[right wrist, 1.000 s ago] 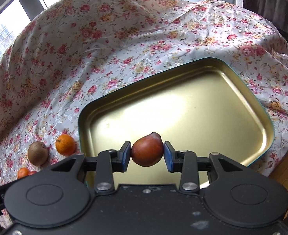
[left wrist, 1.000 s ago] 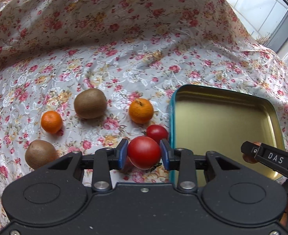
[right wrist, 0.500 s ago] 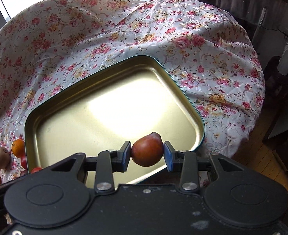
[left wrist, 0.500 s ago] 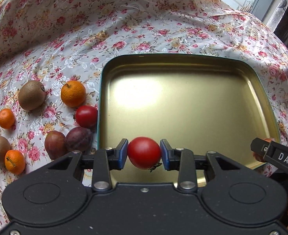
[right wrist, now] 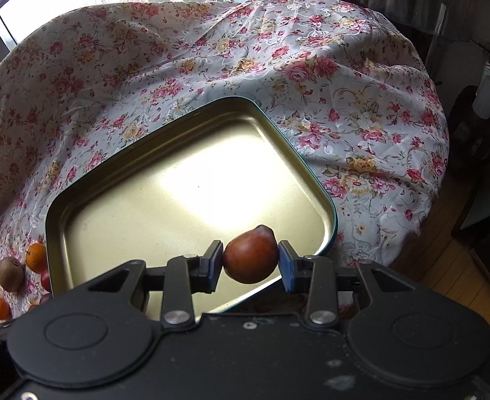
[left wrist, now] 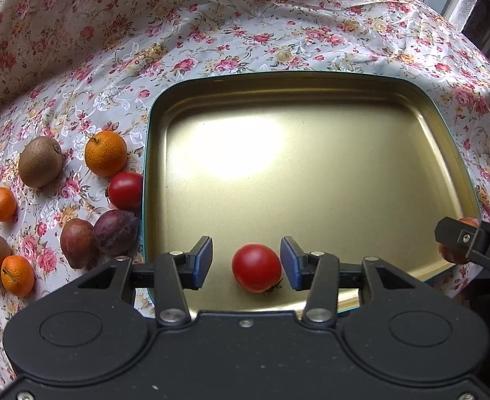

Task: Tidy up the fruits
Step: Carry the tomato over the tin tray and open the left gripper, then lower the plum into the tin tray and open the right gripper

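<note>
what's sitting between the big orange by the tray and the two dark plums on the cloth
A red tomato lies between the orange and the plums, against the tray wall. The left wrist view shows it.

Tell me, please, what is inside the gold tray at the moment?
One red tomato lies inside the gold tray, near its front edge, between the open left gripper fingers. The gripper body hides the tray's nearest strip.

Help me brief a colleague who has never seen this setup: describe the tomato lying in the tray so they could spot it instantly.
Find the gold metal tray on the floral cloth. Near its closest edge lies a round red tomato, between the open left tongs and touching neither pad. Unlike the other red tomato, outside the tray's left wall, it is the only fruit on the tray floor.
</note>
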Action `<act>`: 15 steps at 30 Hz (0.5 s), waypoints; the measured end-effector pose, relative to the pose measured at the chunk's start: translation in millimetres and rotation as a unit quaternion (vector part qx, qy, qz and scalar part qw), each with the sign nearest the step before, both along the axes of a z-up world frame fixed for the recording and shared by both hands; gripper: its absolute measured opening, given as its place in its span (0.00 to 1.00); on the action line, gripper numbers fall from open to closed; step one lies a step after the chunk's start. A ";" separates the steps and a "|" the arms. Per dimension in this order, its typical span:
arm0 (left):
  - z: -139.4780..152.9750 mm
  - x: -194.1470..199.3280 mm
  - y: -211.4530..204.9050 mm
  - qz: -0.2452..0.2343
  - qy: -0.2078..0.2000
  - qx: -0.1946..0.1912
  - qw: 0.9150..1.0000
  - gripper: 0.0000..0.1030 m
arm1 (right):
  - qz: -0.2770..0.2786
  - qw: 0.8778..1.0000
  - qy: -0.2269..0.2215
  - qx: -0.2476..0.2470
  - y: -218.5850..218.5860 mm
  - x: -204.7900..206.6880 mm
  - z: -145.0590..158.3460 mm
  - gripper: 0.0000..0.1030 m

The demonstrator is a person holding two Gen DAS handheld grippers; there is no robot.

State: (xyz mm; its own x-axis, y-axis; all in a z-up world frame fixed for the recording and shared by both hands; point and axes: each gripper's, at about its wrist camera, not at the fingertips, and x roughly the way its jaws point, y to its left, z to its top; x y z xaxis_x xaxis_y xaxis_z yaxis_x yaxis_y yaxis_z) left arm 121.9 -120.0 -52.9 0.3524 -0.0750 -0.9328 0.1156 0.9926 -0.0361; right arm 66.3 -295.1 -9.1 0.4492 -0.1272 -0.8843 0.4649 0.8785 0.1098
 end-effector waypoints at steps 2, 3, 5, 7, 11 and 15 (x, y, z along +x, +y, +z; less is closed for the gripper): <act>-1.9 1.3 1.3 0.001 0.011 -0.003 1.000 0.52 | 0.003 1.000 0.000 0.000 2.1 0.8 0.3 0.37; -2.9 1.8 1.8 0.001 0.017 -0.004 1.000 0.54 | 0.005 1.000 0.001 0.000 2.9 1.1 0.1 0.37; -4.3 2.6 2.5 0.000 0.028 -0.005 1.000 0.57 | 0.006 1.000 0.004 0.001 4.7 2.2 -0.6 0.37; -4.7 2.8 2.4 -0.004 0.035 -0.003 0.999 0.58 | 0.009 1.000 0.006 0.005 5.5 3.8 -1.2 0.37; -3.9 1.9 3.0 -0.012 0.041 -0.001 0.999 0.58 | 0.011 1.000 0.005 0.013 6.8 6.1 -0.1 0.37; -3.4 2.0 7.2 -0.012 0.048 -0.002 0.999 0.58 | 0.010 1.000 0.005 0.028 7.0 7.9 -0.5 0.37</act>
